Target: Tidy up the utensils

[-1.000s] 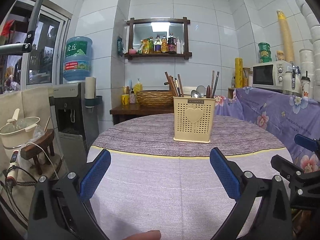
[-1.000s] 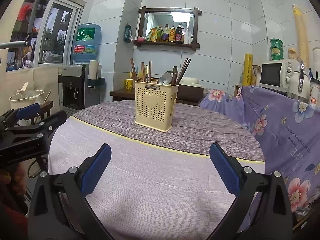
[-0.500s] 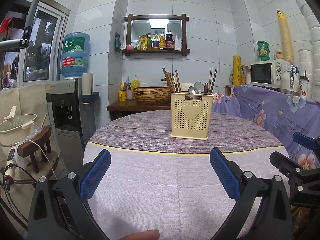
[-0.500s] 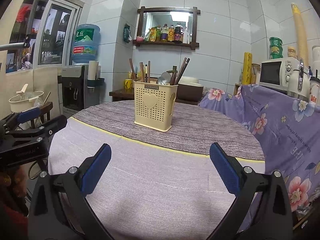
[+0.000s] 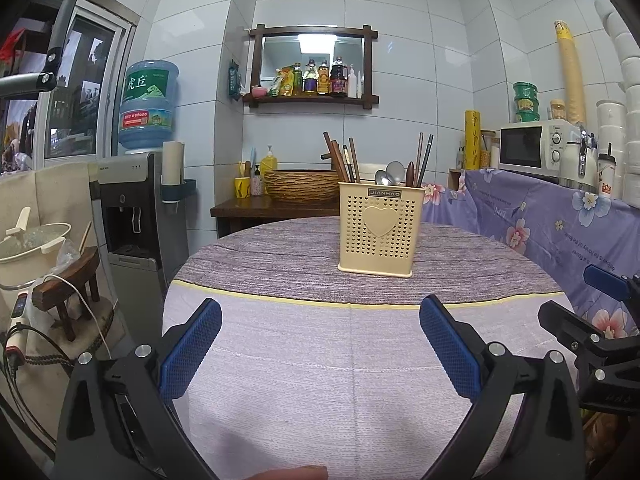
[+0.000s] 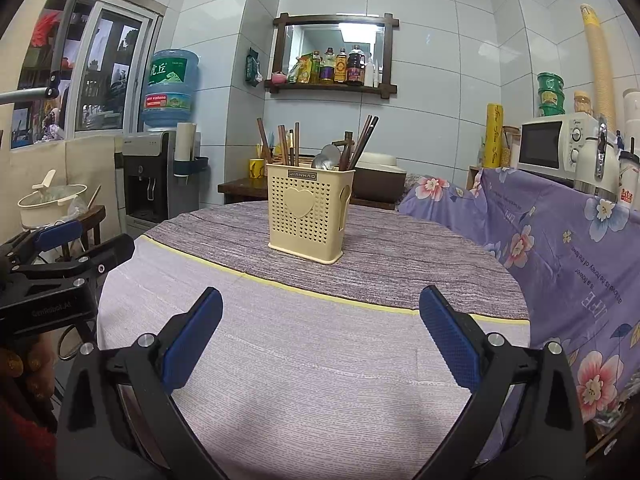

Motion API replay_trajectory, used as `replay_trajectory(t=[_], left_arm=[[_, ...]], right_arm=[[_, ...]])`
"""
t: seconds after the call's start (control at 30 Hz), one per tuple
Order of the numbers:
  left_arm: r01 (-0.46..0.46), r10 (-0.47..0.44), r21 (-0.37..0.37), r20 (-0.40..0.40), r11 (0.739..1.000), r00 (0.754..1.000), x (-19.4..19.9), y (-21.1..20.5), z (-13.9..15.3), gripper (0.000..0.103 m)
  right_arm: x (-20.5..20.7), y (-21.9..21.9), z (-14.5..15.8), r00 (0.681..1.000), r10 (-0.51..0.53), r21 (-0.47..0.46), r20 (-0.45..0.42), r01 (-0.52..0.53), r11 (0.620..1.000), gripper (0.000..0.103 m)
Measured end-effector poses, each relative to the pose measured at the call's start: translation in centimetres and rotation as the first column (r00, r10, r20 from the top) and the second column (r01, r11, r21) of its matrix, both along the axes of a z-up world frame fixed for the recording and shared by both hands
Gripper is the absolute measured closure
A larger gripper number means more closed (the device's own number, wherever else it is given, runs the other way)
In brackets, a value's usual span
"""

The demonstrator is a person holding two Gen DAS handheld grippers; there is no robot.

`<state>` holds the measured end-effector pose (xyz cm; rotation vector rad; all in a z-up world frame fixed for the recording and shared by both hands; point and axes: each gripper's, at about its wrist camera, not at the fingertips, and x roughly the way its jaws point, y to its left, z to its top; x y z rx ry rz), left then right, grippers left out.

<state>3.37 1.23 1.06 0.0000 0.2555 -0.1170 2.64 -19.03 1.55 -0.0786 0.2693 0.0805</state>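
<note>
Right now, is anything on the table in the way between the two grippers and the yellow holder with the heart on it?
Nothing visible is. Only bare purple tablecloth lies between the open left gripper, the open right gripper and the cream plastic utensil holder, which stands upright with its chopsticks and spoons inside.

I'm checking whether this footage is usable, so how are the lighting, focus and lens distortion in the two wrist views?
Left wrist view: even indoor light, the beige perforated utensil holder sharp, wall tile lines bowed by the fisheye, dark corners. Right wrist view: a bright lamp reflection glares in the wood-framed wall mirror, the holder stays crisp, and the round cloth-covered table shows only soft shadows.
</note>
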Motion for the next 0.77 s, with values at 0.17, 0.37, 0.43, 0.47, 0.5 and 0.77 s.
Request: replay_trajectory(t=[0.17,0.37,0.43,0.47,0.5,0.77], left_arm=[[-0.004,0.004,0.001,0.0,1.0,1.0,0.0,0.05,0.0,0.005],[-0.001,0.001,-0.015,-0.015,1.0,1.0,0.11,0.35,-0.14,0.005],[-0.005,0.005,-0.016,-0.019,1.0,1.0,0.16,0.42,-0.19,0.005],[-0.005,0.005,-0.017,-0.021,1.0,1.0,0.21,0.45,-0.2,0.005],[-0.005,0.004,-0.017,-0.023,1.0,1.0,0.23,0.48,-0.21,0.005],[-0.007,0.006,-0.021,-0.042,1.0,0.999,0.53,0.62,-0.28,0.005]], right_arm=[[0.04,0.0,-0.01,1.0,-0.001,0.001,-0.003,0.001,1.0,0.006],[0.07,-0.05,0.05,1.0,-0.006,0.006,-0.006,0.006,1.0,0.006],[0.09,-0.04,0.03,1.0,-0.007,0.008,-0.008,0.007,1.0,0.006],[0.09,-0.02,0.0,1.0,-0.008,0.008,-0.009,0.008,1.0,0.006],[0.06,0.0,-0.05,1.0,-0.009,0.009,-0.01,0.009,1.0,0.006],[0.23,-0.11,-0.21,1.0,-0.009,0.015,-0.017,0.01,1.0,0.006]])
